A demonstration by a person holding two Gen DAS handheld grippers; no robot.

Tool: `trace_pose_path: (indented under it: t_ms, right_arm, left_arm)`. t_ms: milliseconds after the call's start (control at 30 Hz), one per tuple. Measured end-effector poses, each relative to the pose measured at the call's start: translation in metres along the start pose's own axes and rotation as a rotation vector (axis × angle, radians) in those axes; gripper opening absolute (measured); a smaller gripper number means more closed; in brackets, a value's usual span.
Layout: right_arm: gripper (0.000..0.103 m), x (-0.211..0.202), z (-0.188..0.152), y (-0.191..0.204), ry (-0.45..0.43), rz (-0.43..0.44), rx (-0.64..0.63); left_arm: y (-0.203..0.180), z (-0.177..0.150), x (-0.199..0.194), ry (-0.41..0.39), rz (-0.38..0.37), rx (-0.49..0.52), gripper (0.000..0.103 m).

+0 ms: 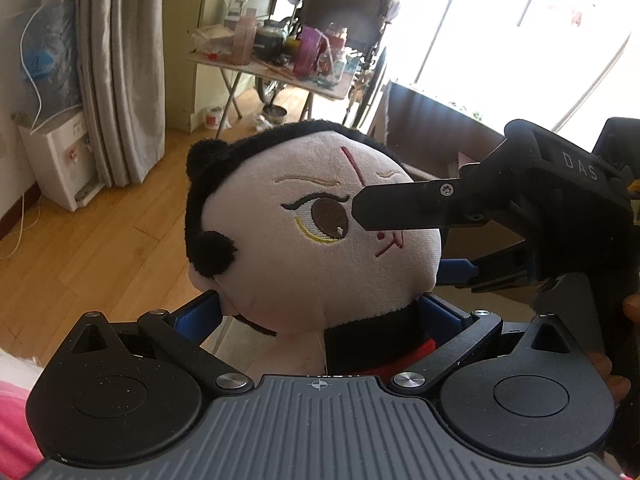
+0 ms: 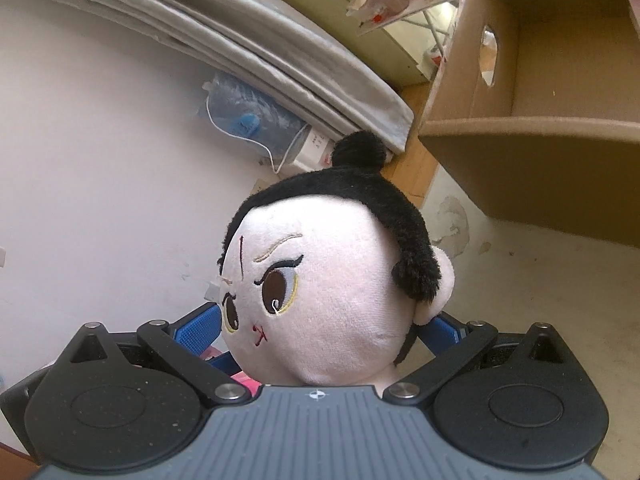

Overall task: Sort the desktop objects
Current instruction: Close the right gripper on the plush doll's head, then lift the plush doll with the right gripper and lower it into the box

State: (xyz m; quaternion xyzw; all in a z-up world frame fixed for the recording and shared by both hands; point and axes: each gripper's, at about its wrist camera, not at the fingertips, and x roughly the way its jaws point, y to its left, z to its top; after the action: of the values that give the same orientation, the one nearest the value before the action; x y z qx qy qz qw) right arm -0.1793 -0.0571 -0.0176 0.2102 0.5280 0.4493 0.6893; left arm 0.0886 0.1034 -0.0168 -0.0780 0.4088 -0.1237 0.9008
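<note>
Pale pink plush with black fuzzy hair makes up the doll (image 1: 312, 240), which sits between the blue-padded fingers of both grippers at once. In the left wrist view its big head rises straight ahead of the left gripper (image 1: 320, 316), with the dark-clothed neck and body pinched between the blue pads (image 1: 200, 316); the jaws are clenched on it. The face turns toward the camera and slightly right, the head-to-body axis running roughly along the gripper's fingers.

In that same view the right gripper (image 1: 400, 240) reaches in from the right, one black finger lying across the doll's face just beside the embroidered eye, a blue pad showing behind the cheek. In the right wrist view, the right gripper's blue pads (image 2: 200, 328) press the sides of the doll's head low down, so it too is grasping the doll; the face there is angled toward the left.

A cardboard box (image 2: 540, 128) stands open just behind and to the right of the doll, on a pale, stained surface (image 2: 520, 280). Farther off are a wooden floor (image 1: 100, 240), grey curtains (image 1: 116, 60), a water dispenser (image 1: 56, 160) and a cluttered folding table (image 1: 280, 76). At the right edge, fingers (image 1: 608, 372) of a hand grip the right gripper's handle.
</note>
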Motion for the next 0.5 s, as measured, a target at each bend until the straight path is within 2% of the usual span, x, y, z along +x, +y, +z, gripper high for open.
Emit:
trace_pose_path:
  t_ms: [500]
  right_arm:
    - [0.103,-0.070,0.040,0.002,-0.138,0.020,0.014]
  left_arm:
    - [-0.050,0.042,-0.006,-0.073,-0.034,0.109,0.103]
